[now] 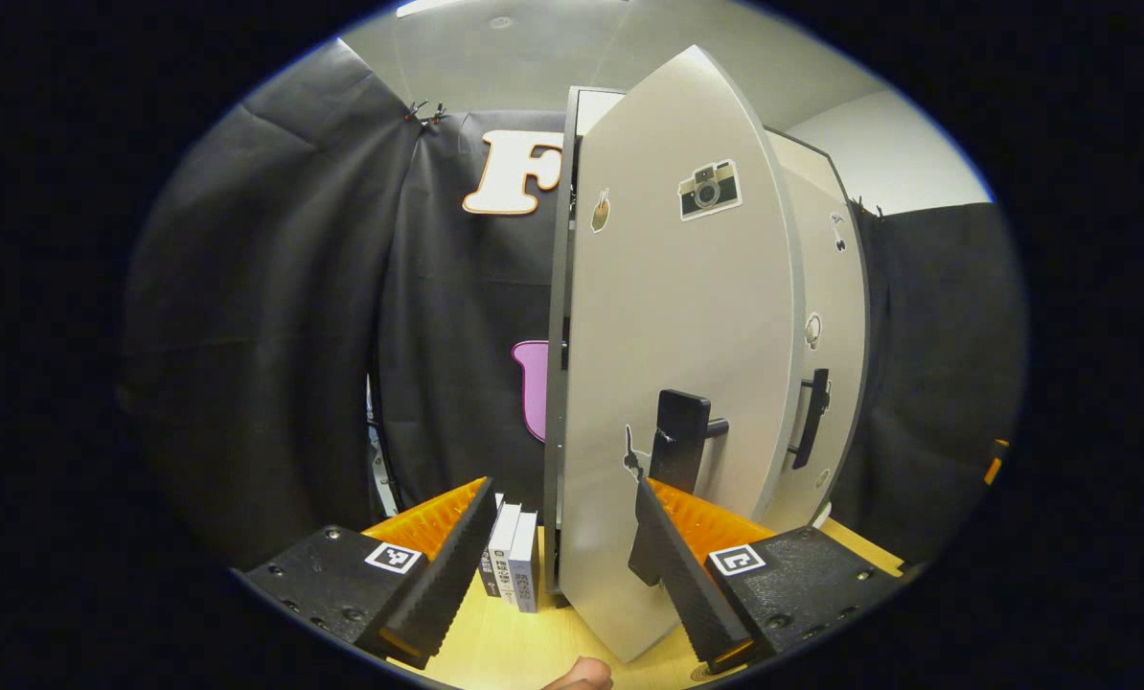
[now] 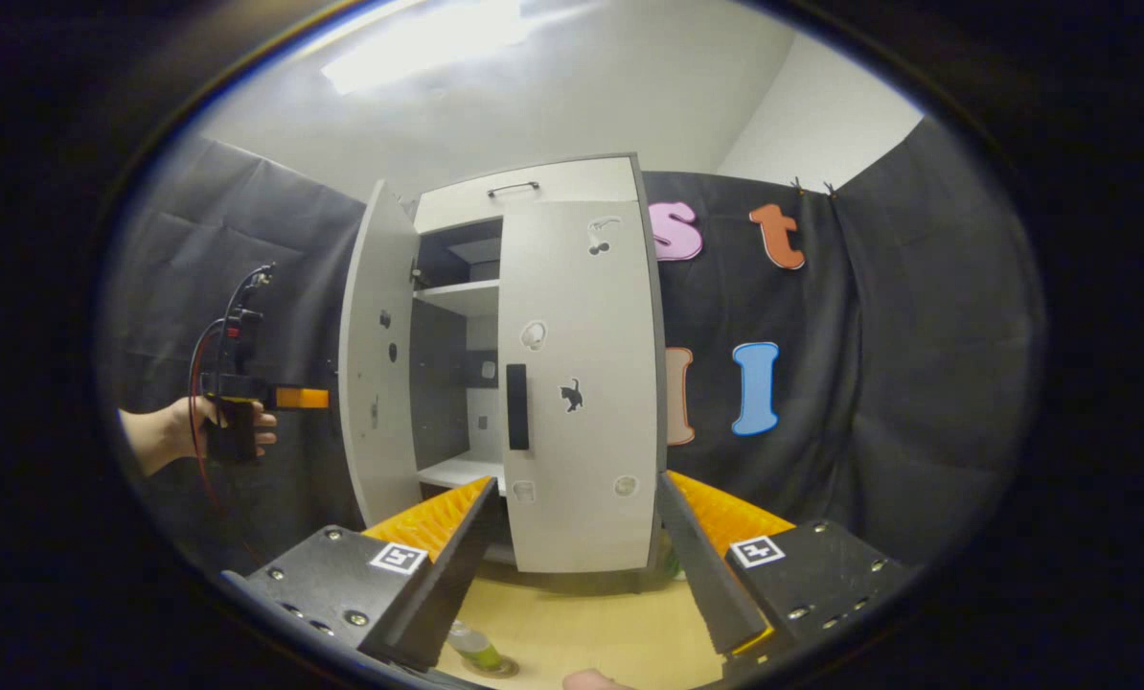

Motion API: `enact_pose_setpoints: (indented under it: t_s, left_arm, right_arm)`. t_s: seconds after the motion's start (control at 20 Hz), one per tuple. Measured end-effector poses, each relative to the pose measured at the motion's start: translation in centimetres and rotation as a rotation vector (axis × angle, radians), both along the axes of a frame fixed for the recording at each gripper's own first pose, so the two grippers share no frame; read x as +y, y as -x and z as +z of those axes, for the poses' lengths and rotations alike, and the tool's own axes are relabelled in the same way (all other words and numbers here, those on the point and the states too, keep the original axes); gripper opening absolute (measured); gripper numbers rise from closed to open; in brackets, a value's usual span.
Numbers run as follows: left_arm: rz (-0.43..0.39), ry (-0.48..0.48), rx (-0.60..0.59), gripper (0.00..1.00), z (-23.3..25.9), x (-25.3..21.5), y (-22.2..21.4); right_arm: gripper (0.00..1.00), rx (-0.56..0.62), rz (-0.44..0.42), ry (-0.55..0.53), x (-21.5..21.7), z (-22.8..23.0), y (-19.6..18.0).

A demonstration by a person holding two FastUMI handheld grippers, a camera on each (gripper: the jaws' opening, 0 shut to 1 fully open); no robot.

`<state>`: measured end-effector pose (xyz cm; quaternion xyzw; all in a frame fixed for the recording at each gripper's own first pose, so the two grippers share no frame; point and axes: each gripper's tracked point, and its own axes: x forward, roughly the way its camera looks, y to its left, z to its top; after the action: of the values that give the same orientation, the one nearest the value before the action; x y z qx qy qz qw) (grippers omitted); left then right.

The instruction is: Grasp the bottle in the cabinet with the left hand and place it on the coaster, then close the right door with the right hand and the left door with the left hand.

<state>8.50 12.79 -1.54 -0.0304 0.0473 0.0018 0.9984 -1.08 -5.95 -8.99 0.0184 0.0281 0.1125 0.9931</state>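
Note:
The white cabinet [image 2: 534, 192] stands on the wooden table [image 2: 591, 623]. Its right door [image 2: 582, 383] sits flush against the front. Its left door [image 2: 376, 364] stands swung out, with shelves visible behind it. In the left gripper view my left gripper [image 1: 562, 494] is open, just in front of the left door [image 1: 677, 316] and its black handle [image 1: 682, 441], touching nothing. In the right gripper view a hand holds that left gripper [image 2: 299, 398] beside the door's outer face. My right gripper [image 2: 575, 484] is open, back from the cabinet. The greenish bottle [image 2: 471, 644] stands low by its left finger, on a coaster [image 2: 500, 663].
Three books [image 1: 513, 561] stand upright on the table [image 1: 505, 642] against the cabinet's left side. Black cloth walls close in behind and to both sides. A fingertip [image 1: 582, 676] shows at the bottom edge of the left gripper view.

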Motion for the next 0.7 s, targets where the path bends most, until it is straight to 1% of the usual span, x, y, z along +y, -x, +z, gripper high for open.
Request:
enact_pose_setpoints:
  t_s: [0.2,0.25,0.35,0.4,0.45,0.55,0.6,0.65,0.7]
  left_arm:
    - [-0.047,0.039,-0.007,0.93,-0.2,-2.3,-0.8]
    - [-0.066,0.046,-0.013,0.88,-0.1,-3.1,-1.3]
    - [-0.109,0.041,-0.023,0.88,-0.1,-5.1,-2.4]
    - [-0.128,0.034,-0.021,0.94,-0.3,-6.2,-2.9]
    - [-0.131,0.022,-0.017,0.94,-0.6,-6.9,-3.2]
    - [-0.099,-0.013,-0.026,0.96,-0.7,-7.3,-3.6]
    - [-0.081,-0.033,-0.029,0.96,-0.9,-7.4,-3.5]
    - [-0.07,-0.043,-0.041,0.93,-0.9,-7.5,-3.5]
    - [-0.069,-0.048,-0.053,0.93,-0.8,-7.8,-3.4]
  right_arm:
    - [0.99,0.016,-0.033,0.012,-0.1,-0.4,-0.3]
    - [0.99,0.017,-0.037,0.019,0.0,-0.5,-0.4]
    - [0.99,0.03,-0.061,0.03,-0.2,-0.8,-0.2]
    - [0.99,0.04,-0.071,0.031,-0.3,-1.0,-0.3]
    - [0.99,0.045,-0.08,0.033,-0.2,-1.1,-0.3]
    - [0.99,0.032,-0.095,0.037,0.0,-0.7,-0.7]
    - [0.99,0.015,-0.09,0.033,0.3,-0.3,-0.8]
    - [0.99,0.001,-0.077,0.02,0.9,-0.2,-1.0]
    - [0.99,-0.006,-0.068,0.003,1.6,0.0,-1.3]
